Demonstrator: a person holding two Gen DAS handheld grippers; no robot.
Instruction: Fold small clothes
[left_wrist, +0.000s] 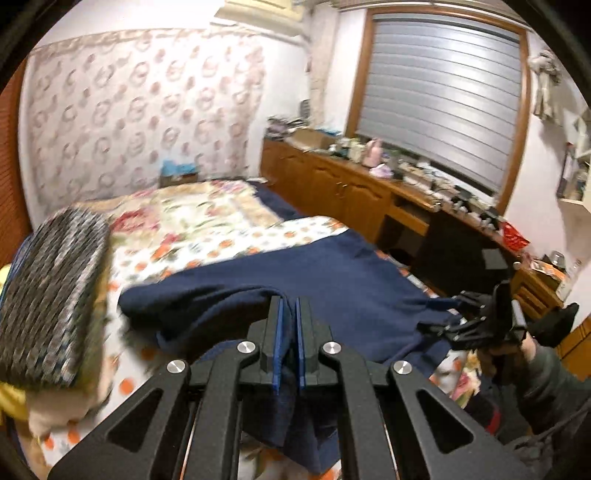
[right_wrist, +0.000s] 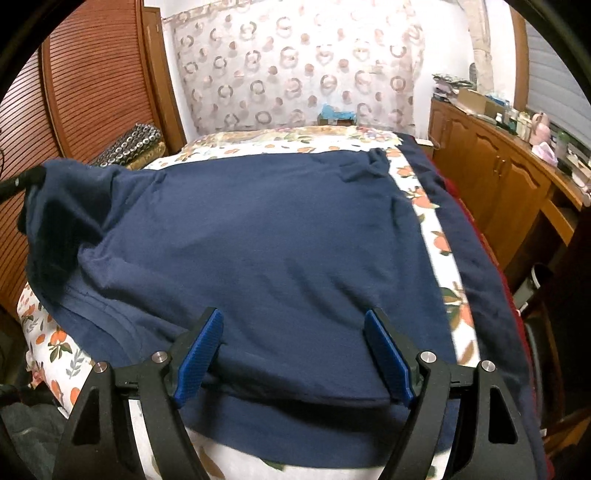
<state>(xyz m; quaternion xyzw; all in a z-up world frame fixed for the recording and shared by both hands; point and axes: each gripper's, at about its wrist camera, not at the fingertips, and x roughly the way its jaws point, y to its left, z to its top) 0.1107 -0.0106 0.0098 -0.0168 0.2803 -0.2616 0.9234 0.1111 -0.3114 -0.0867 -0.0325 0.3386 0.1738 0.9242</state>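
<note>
Left wrist view: left gripper (left_wrist: 289, 317) at 6 o'clock, black fingers with blue ribbed pads pressed nearly together, pinching a fold of the navy garment (left_wrist: 332, 273). Soft, matte knit cloth, lifted into a ridge at the pads and hanging below them, the rest spread toward 3 o'clock over the bed (left_wrist: 207, 221) with its orange-and-leaf printed sheet. At 9 o'clock, a blurred block-shaped cushion (left_wrist: 51, 295) in a black-and-white woven pattern. At 4 o'clock, the right gripper (left_wrist: 476, 321), small and dark, at the garment's edge. From 1 to 3 o'clock, a long wooden counter (left_wrist: 354, 184) cluttered with small items beneath a slatted grey blind (left_wrist: 439, 99).

Right wrist view: right gripper (right_wrist: 295, 354) at 6 o'clock, fingers (right_wrist: 201, 350) spread wide, holding nothing, blue textured pads either side of the near hem. Garment flat and smooth across the centre, one corner drawn up in a rumpled peak at 9 o'clock. Ribbed brown wooden panel (right_wrist: 92, 74) at 10 o'clock; circle-patterned curtain (right_wrist: 295, 66) at 12 o'clock.
</note>
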